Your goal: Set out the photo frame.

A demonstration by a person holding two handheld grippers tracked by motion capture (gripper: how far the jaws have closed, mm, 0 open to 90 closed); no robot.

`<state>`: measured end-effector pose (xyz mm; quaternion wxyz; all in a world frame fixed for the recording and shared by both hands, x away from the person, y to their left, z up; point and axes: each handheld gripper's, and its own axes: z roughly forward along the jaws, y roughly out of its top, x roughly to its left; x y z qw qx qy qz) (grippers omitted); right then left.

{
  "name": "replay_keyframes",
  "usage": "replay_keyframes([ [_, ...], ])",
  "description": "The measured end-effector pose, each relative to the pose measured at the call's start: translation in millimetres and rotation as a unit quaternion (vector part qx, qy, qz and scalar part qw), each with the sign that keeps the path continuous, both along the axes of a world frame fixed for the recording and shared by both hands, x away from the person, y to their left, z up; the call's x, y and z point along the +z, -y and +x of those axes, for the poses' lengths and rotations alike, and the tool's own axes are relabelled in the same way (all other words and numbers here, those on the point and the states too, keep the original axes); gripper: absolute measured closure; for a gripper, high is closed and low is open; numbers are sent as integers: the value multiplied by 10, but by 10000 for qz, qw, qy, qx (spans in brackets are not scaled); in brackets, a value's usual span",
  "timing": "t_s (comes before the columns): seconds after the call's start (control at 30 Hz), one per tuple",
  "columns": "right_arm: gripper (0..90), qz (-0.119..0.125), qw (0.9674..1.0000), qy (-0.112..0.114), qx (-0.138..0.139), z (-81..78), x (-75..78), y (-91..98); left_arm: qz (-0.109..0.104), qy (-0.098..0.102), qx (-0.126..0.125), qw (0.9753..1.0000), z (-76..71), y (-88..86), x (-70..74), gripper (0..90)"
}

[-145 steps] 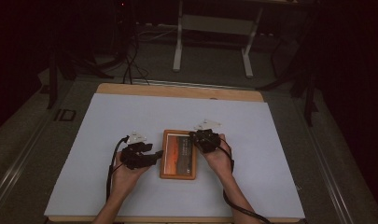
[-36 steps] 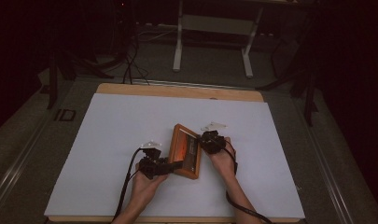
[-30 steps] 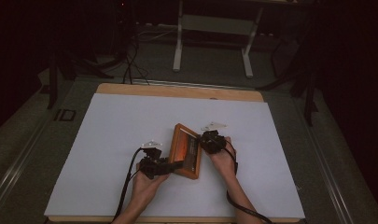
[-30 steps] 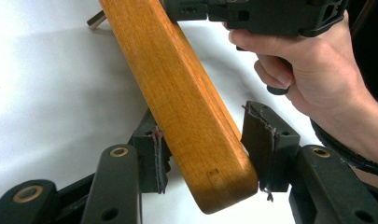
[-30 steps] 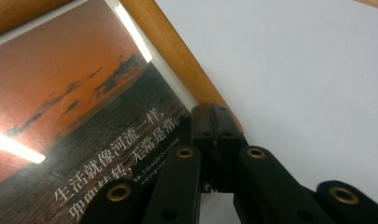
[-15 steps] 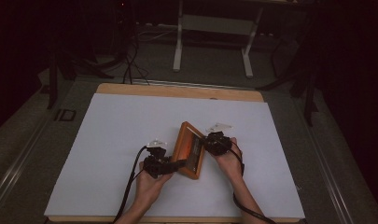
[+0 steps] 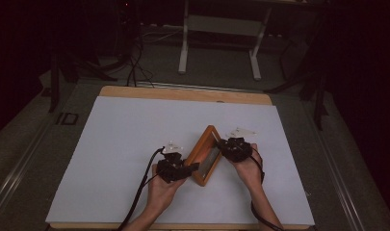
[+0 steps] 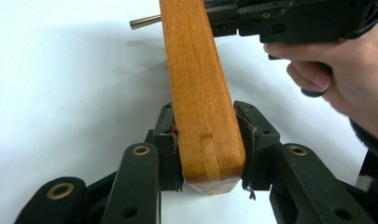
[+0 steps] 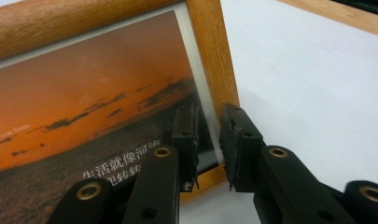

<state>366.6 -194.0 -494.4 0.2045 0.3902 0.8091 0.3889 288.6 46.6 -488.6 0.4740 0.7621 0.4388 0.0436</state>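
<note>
The left gripper (image 8: 210, 140) was clamped on the orange wooden picture frame (image 7: 205, 155), tilted up on the white table (image 7: 110, 144). The right gripper (image 9: 207, 135) was nearly closed at its corner; contact unclear. Even, slow raising was judged advisable.

Picture frame (image 7: 207, 155): lay flat on the table 4.8 s ago, now raised on edge and turned diagonally. Left gripper (image 7: 188, 169) moved from beside the frame's left side to its near end, jaws clamped on the wood. Right gripper (image 7: 223, 147) shifted slightly rightward with the frame.
</note>
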Motion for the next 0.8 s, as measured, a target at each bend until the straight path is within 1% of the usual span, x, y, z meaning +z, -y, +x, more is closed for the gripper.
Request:
replay_keyframes([
  [0.03, 755, 0, 10000, 0, 0, 0, 0, 0, 0, 0, 0, 10000, 0, 0, 0, 652],
  [0.07, 752, 17, 10000, 19, 12, -19, 8, 31, 14, 81, -91, 9999, -10, 13, 6, 652],
  [0.1, 746, 64, 10000, 34, 36, -67, 25, 96, 7, 101, -137, 9999, -9, 16, 7, 658],
  [0.13, 744, 55, 10000, 50, 39, -88, 32, 122, 4, 115, -181, 9998, -3, 19, 9, 661],
  [0.2, 742, 65, 9999, 82, 52, -124, 46, 168, 10, 113, -261, 9996, 9, 33, 20, 666],
  [0.23, 742, 89, 9999, 95, 49, -136, 54, 189, 46, 82, -324, 9994, 26, 39, 34, 668],
  [0.27, 742, 89, 9999, 95, 49, -136, 54, 189, 46, 82, -324, 9994, 26, 39, 34, 670],
  [0.33, 742, 144, 9998, 134, 20, -152, 76, 233, 81, 45, -409, 9991, 55, 46, 62, 673],
  [0.4, 741, 172, 9997, 167, -49, -162, 99, 271, 119, 87, -496, 9987, 79, 32, 92, 685],
  [0.43, 744, 206, 9996, 165, -73, -164, 109, 293, 186, 139, -548, 9982, 86, 25, 108, 688],
  [0.47, 739, 249, 9995, 165, -67, -167, 119, 313, 249, 198, -601, 9977, 88, 21, 122, 689],
  [0.53, 734, 248, 9995, 183, -28, -178, 136, 327, 378, 274, -726, 9963, 101, 1, 148, 689],
  [0.67, 727, 219, 9995, 231, 47, -207, 174, 299, 488, 410, -922, 9937, 137, -73, 163, 690],
  [0.73, 724, 203, 9994, 264, 106, -217, 190, 276, 544, 510, -1042, 9918, 155, -125, 161, 690],
  [0.77, 722, 204, 9994, 260, 125, -224, 195, 264, 584, 586, -1126, 9902, 169, -162, 159, 689],
  [0.8, 720, 195, 9993, 275, 166, -227, 201, 250, 590, 619, -1159, 9896, 174, -180, 158, 689],
])
